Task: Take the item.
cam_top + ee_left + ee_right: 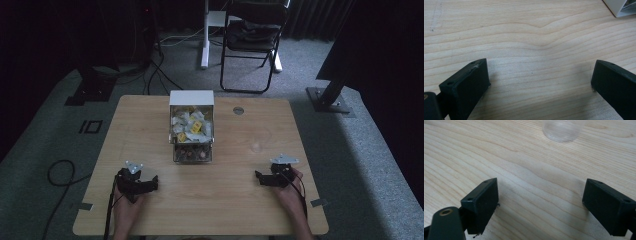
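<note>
Our left gripper (150,183) and right gripper (260,176) rest wide open and empty on the table (240,210); next we likely reach the clear cup (562,130).

From above we see a dim, slightly soft scene: the pale wooden table (235,200) catches weak light, the room behind falls to black. In both gripper views the wood grain is bright and sharp; soft shadows spread beneath the black jaws.
</note>
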A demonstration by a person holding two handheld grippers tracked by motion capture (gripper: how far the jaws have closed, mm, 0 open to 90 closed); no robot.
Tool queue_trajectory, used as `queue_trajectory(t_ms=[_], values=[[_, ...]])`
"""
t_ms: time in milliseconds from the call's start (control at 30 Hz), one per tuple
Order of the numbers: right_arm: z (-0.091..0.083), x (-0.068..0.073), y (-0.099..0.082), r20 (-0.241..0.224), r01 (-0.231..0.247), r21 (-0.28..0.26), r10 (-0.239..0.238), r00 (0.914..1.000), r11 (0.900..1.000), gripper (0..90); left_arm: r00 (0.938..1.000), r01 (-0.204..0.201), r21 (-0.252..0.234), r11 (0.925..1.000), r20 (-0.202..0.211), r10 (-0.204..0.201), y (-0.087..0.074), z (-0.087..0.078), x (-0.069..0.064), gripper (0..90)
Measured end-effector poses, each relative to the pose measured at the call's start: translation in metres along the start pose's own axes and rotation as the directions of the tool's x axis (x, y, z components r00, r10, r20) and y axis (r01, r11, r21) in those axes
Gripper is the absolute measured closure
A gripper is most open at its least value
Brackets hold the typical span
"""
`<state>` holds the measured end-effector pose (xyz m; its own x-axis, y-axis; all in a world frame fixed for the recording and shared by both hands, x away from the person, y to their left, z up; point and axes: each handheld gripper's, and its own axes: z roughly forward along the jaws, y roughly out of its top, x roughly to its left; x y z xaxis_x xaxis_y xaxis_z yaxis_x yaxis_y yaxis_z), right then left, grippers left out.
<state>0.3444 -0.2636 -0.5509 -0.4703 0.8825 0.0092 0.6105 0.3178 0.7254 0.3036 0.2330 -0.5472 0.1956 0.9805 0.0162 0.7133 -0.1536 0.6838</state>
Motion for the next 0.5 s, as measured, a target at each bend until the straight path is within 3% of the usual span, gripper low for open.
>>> queue_trajectory(t_ms=[500], values=[[0.0001, 0.0, 0.001, -0.001, 0.003, 0.005, -0.003, 1.0, 1.0, 13.7, 1.0, -0.001, 0.0, 1.0, 0.0, 0.001, 0.0, 0.0, 0.0, 2.1]])
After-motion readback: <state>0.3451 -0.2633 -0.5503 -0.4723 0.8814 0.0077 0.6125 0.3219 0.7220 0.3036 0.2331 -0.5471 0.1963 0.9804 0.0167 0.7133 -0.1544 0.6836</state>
